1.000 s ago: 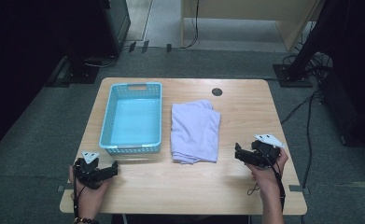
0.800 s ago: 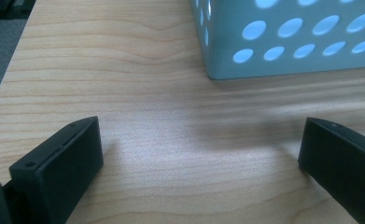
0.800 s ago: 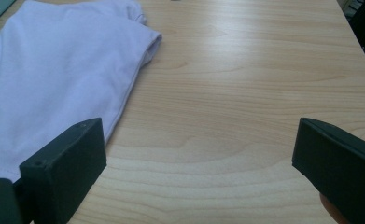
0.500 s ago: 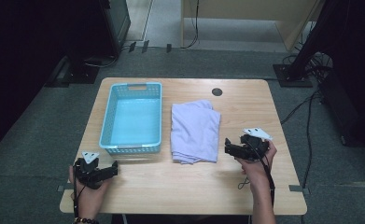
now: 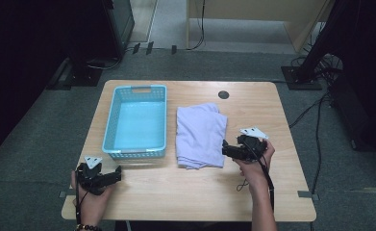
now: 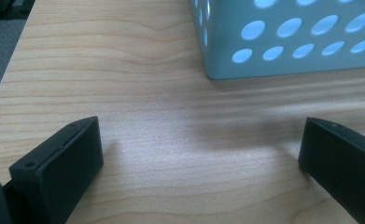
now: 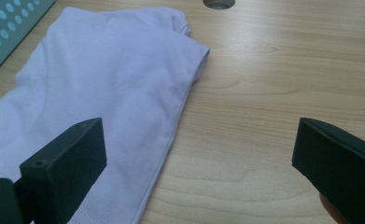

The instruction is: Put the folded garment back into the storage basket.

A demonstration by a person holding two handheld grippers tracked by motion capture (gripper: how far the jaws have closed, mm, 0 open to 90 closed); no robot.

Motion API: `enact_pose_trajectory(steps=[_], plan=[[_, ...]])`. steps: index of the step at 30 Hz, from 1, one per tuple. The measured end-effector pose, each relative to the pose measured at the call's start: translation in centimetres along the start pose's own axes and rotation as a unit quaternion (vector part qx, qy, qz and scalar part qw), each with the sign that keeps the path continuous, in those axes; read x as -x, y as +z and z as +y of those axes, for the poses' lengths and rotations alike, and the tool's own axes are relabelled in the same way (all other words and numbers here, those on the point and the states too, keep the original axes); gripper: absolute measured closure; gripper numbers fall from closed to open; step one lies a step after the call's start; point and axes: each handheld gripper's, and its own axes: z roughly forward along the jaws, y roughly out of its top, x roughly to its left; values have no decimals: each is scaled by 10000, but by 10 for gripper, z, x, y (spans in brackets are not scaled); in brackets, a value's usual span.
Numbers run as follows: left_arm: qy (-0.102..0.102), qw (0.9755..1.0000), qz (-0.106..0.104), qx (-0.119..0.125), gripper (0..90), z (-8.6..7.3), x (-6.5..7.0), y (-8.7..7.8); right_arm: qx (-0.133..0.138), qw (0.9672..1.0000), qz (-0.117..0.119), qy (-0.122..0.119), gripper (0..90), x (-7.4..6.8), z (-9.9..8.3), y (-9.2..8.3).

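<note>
Both tongs gape wide, left tongs (image 5: 114,174) low, right tongs (image 5: 225,150) farther forward.

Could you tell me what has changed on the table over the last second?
The right tool moved left across the table, from near the right edge to the right edge of the folded lavender cloth. Its jaws are open, one over the cloth, and nothing is gripped. The left tool stayed open near the front left edge, and the blue basket and cloth did not move.

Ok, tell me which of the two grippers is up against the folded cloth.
The right gripper: its open jaws reach the right edge of the folded lavender cloth. The left gripper sits apart, near the blue basket.
</note>
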Motion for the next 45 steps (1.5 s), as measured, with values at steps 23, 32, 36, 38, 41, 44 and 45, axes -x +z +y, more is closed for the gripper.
enact_pose_trajectory(steps=[23, 32, 36, 38, 41, 44, 45], plan=[[11, 10000, -17, 0, 0, 0, 0, 0, -130, 9998, 122, -105, 18, -29, 12, 22], [15, 10000, -20, 0, 0, 0, 0, 0, -181, 9994, 218, -175, 18, -43, 17, 33], [15, 10000, -20, 0, 0, 0, 0, 0, -206, 9993, 244, -170, 19, -47, 18, 38], [14, 10000, -20, 0, 0, 0, 0, 0, -220, 9993, 243, -192, 19, -49, 18, 41], [14, 10000, -20, 0, 0, 0, 0, 0, -252, 9992, 235, -206, 19, -53, 18, 44], [15, 10000, -21, 0, 0, 0, 0, 0, -282, 9991, 231, -210, 19, -55, 18, 48], [15, 10000, -21, 0, 0, 0, 0, 0, -285, 9991, 227, -218, 19, -56, 19, 49]])
